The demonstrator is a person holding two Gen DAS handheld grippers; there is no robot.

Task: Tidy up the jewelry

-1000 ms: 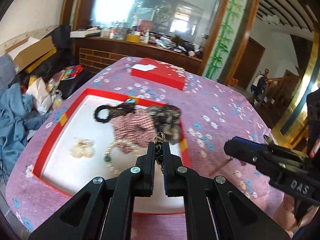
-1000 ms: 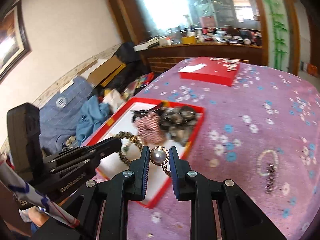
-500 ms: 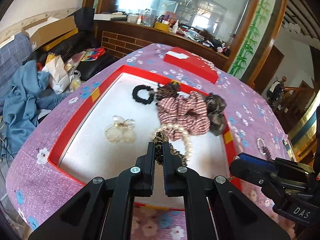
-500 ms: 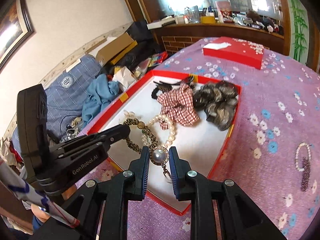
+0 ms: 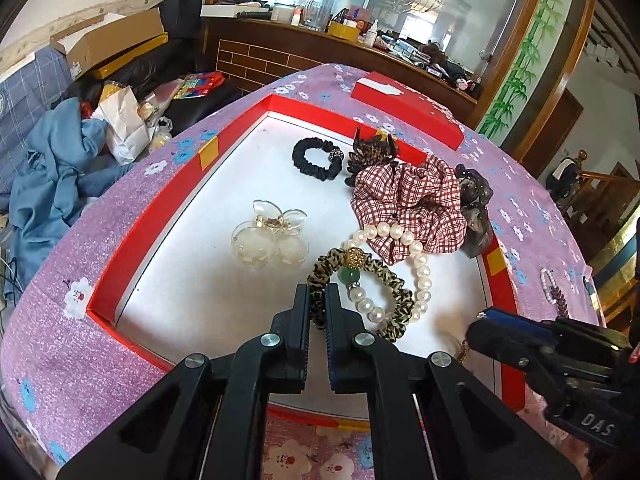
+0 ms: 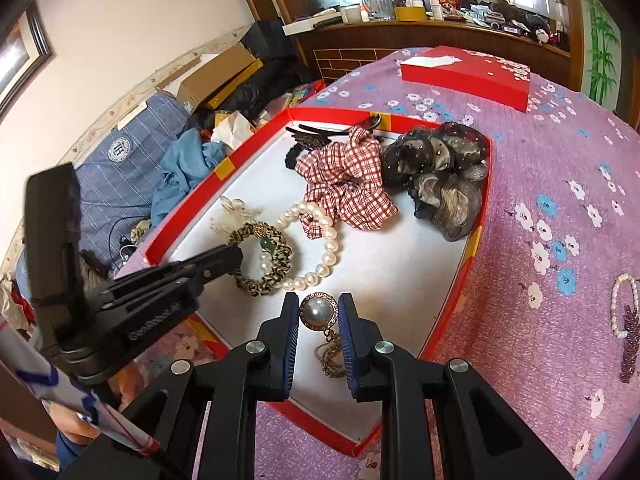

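Note:
My left gripper (image 5: 318,294) is shut on the near edge of a leopard-print hair tie (image 5: 394,294) with a green bead. The tie lies flat in the red tray (image 5: 160,216) and overlaps a pearl bracelet (image 5: 418,258). My right gripper (image 6: 319,309) is shut on a round pearl ornament (image 6: 318,313), whose gold chain (image 6: 332,354) hangs just above the tray's white floor near the front corner. In the right wrist view the left gripper (image 6: 230,255) reaches in from the left to the hair tie (image 6: 262,264).
Inside the tray are a plaid scrunchie (image 5: 408,204), a black hair tie (image 5: 316,154), a clear bow clip (image 5: 268,236), a dark scrunchie (image 6: 440,168) and a leopard claw clip (image 5: 370,152). A red lid (image 6: 464,72) lies behind. Another bracelet (image 6: 622,308) rests on the purple cloth.
Both grippers have come down and closer to the tray. The leopard hair tie, hanging before, now lies on the tray floor over the pearls. The pearl ornament hangs lower over the tray's front.

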